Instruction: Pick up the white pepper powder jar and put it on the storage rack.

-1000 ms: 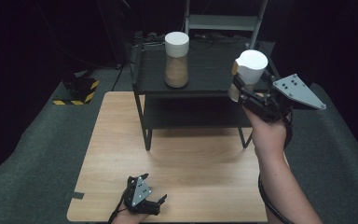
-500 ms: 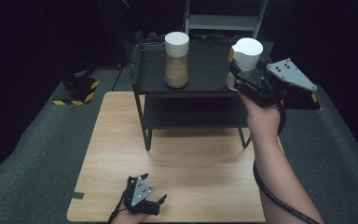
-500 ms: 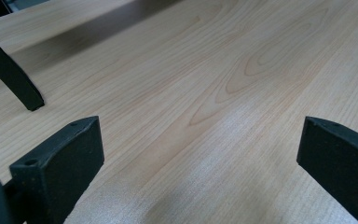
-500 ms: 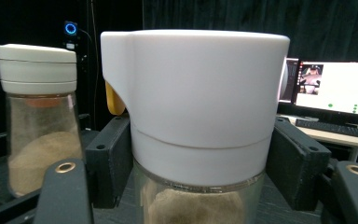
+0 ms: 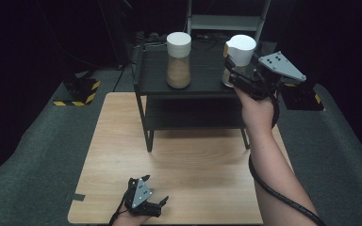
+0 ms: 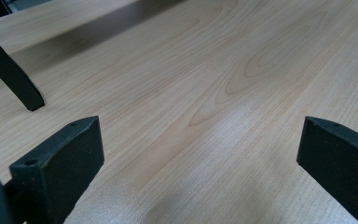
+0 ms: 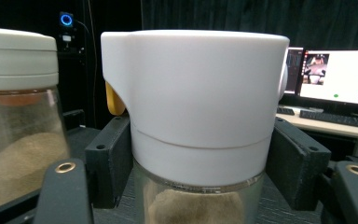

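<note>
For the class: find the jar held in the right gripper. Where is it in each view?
High view: held jar at upper right, on the black shelf.
Left gripper view: not in it.
Right gripper view: held jar centre, between the jaws.
Shared landmark: second jar.

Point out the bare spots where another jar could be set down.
The wooden table is bare in front of the black shelf, up to the left tool. On the shelf top, a gap lies between the left jar and the jar in the right tool. The right end is crowded.
</note>
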`<state>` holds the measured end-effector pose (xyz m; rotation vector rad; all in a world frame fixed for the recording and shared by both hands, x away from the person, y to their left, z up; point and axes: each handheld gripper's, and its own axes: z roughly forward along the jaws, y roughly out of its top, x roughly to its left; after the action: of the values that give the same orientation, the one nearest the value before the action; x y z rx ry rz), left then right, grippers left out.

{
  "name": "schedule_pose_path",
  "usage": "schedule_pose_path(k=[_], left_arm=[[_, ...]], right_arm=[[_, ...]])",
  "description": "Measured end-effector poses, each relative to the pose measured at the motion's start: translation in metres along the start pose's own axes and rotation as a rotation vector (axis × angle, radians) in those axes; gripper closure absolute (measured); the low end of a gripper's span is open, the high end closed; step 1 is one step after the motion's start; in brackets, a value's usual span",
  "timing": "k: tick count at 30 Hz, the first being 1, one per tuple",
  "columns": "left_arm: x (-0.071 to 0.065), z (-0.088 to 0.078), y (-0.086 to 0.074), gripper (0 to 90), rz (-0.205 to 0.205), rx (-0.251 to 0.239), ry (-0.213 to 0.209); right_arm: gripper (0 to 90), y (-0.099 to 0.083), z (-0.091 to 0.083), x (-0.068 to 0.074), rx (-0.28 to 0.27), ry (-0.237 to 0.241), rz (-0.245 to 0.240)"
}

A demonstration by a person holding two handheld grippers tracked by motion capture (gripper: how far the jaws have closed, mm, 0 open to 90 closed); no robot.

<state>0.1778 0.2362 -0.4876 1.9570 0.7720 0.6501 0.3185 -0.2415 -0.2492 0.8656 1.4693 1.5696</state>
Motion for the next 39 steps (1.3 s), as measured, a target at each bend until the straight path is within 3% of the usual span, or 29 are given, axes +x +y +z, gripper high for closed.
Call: schedule_pose_path(k=[39], left_arm=[[0.002,0.0,-0.001,0.8,-0.001,-0.003,-0.012]], right_arm=[[28.8,0.001,0.014,-0.003,0.018,0.002,0.019]])
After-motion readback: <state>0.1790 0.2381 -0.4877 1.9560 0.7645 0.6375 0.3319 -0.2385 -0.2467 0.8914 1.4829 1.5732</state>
